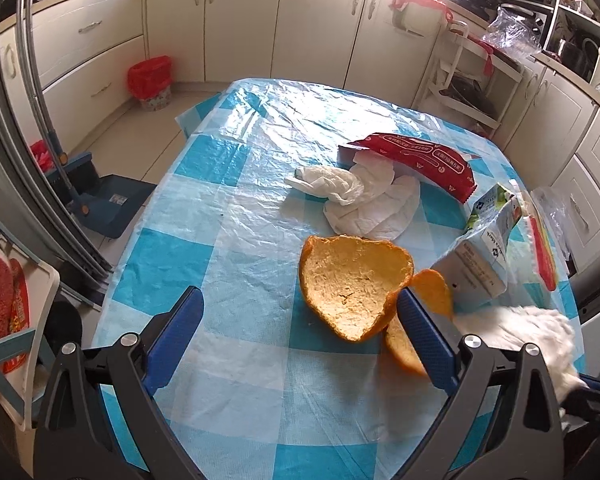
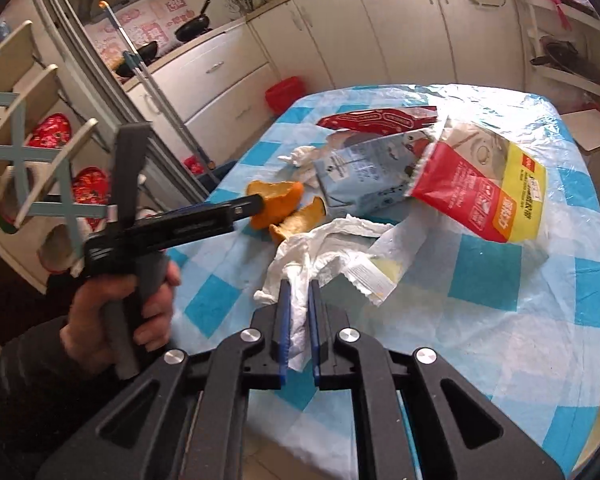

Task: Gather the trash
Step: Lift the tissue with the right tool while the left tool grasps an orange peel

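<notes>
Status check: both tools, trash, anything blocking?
Left tool open, big orange peel between its fingers. Right tool shut on white tissue. Milk carton, red wrapper crowd the peel, no block.

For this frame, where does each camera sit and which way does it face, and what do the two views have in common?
Left wrist: on the left gripper, looking across the checked table at the orange peel; its open blue fingers show.
Right wrist: on the right gripper, facing the white tissue it is shut on; the person's left hand and left gripper show.
Shared: orange peel, milk carton, red wrapper, red bin.
</notes>
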Available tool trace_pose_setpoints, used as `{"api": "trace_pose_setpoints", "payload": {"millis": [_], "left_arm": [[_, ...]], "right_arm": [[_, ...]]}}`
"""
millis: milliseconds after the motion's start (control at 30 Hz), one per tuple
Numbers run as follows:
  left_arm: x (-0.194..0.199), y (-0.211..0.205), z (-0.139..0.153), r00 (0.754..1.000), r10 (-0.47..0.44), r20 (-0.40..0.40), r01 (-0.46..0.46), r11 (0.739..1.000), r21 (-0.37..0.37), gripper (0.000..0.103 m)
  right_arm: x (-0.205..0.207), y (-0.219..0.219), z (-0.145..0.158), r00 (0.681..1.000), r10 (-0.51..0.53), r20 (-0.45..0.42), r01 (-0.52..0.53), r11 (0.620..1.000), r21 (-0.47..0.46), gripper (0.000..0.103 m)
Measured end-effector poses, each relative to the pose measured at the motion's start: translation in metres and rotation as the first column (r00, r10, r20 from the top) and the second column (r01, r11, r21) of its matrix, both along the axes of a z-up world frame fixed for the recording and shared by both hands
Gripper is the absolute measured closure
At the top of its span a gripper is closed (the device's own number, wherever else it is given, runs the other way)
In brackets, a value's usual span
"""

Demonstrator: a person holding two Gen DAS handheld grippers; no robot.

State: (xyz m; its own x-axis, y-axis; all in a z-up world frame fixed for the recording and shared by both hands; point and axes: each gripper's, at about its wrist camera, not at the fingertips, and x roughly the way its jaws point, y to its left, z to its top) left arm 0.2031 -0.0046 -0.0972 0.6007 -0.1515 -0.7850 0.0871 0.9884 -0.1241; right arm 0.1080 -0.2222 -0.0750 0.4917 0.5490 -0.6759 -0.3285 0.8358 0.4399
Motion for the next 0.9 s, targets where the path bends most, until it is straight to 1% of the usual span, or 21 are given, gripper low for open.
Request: {"api": "trace_pose_setpoints", "payload": {"millis": [67, 100, 167, 233, 267, 333, 367, 433, 467, 500, 567, 600, 667, 700, 733, 767, 800, 833, 900], "left_arm": [[0.006, -0.002, -0.002, 1.000, -0.005, -0.002, 0.005, 1.000, -0.001, 0.012], [0.008, -0.002, -0.002, 1.000, -0.007, -0.002, 0.007, 1.000, -0.005, 0.014], [0.015, -0.003, -0.002, 1.000, -0.014, -0.004, 0.014, 1.000, -0.006, 0.021], [0.019, -0.005, -0.002, 1.000, -0.020, -0.007, 0.020, 1.000, 0.000, 0.031], [0.022, -0.007, -0.003, 1.000, -0.027, -0.011, 0.027, 1.000, 0.008, 0.035], [0.026, -0.011, -0.006, 0.998, -0.050, -0.025, 0.051, 0.999, 0.013, 0.049], [0.026, -0.013, -0.007, 0.998, -0.061, -0.031, 0.061, 0.998, 0.013, 0.054], [0.025, -0.017, -0.011, 0.996, -0.085, -0.042, 0.085, 0.996, 0.022, 0.073], [0.022, -0.018, -0.011, 0.995, -0.089, -0.032, 0.090, 0.995, 0.031, 0.077], [0.021, -0.018, -0.012, 0.995, -0.096, -0.030, 0.097, 0.995, 0.024, 0.084], [0.017, -0.015, -0.010, 0.995, -0.095, -0.024, 0.095, 0.995, 0.002, 0.088], [0.015, -0.013, -0.009, 0.996, -0.092, -0.017, 0.092, 0.996, -0.003, 0.090], [0.009, -0.009, -0.006, 0.997, -0.079, -0.003, 0.079, 0.997, -0.008, 0.093], [0.007, -0.006, -0.005, 0.997, -0.072, 0.002, 0.072, 0.997, -0.015, 0.094], [0.003, -0.003, -0.003, 0.998, -0.064, 0.006, 0.064, 0.998, -0.025, 0.095], [0.000, 0.001, -0.002, 0.998, -0.055, 0.010, 0.056, 0.998, -0.031, 0.095], [-0.003, 0.005, -0.001, 0.999, -0.050, 0.012, 0.050, 0.998, -0.036, 0.095], [-0.006, 0.009, -0.001, 0.999, -0.047, 0.012, 0.047, 0.998, -0.042, 0.095], [-0.012, 0.016, 0.000, 0.999, -0.040, 0.013, 0.041, 0.998, -0.044, 0.095]], "right_arm": [[-0.012, -0.010, 0.008, 0.999, 0.050, 0.011, -0.051, 0.996, 0.072, 0.094], [-0.018, -0.016, 0.012, 0.998, 0.067, 0.021, -0.069, 0.992, 0.103, 0.094], [-0.026, -0.021, 0.017, 0.994, 0.111, 0.017, -0.112, 0.982, 0.149, 0.094], [-0.033, -0.027, 0.017, 0.990, 0.143, 0.000, -0.141, 0.976, 0.165, 0.094], [-0.035, -0.028, 0.017, 0.989, 0.150, -0.007, -0.147, 0.976, 0.161, 0.094], [-0.037, -0.029, 0.013, 0.987, 0.157, -0.040, -0.150, 0.980, 0.130, 0.094], [-0.039, -0.029, 0.011, 0.987, 0.147, -0.059, -0.141, 0.984, 0.105, 0.094], [-0.037, -0.033, 0.004, 0.989, 0.106, -0.099, -0.101, 0.994, 0.052, 0.093], [-0.037, -0.035, 0.001, 0.990, 0.083, -0.114, -0.081, 0.996, 0.023, 0.092], [-0.035, -0.038, -0.002, 0.990, 0.058, -0.125, -0.060, 0.998, -0.008, 0.091], [-0.031, -0.038, -0.008, 0.990, 0.018, -0.137, -0.027, 0.998, -0.060, 0.090], [-0.029, -0.039, -0.009, 0.991, -0.006, -0.134, -0.006, 0.996, -0.088, 0.088], [-0.026, -0.044, -0.013, 0.991, -0.046, -0.128, 0.029, 0.991, -0.133, 0.077], [-0.025, -0.045, -0.014, 0.990, -0.071, -0.120, 0.052, 0.987, -0.152, 0.067], [-0.025, -0.047, -0.015, 0.990, -0.085, -0.117, 0.065, 0.985, -0.161, 0.060], [-0.025, -0.048, -0.016, 0.989, -0.093, -0.111, 0.074, 0.984, -0.161, 0.057], [-0.024, -0.049, -0.015, 0.989, -0.103, -0.102, 0.086, 0.983, -0.159, 0.051], [-0.024, -0.050, -0.014, 0.990, -0.112, -0.091, 0.098, 0.984, -0.147, 0.047], [-0.023, -0.049, -0.013, 0.990, -0.118, -0.071, 0.110, 0.987, -0.115, 0.043]]}}
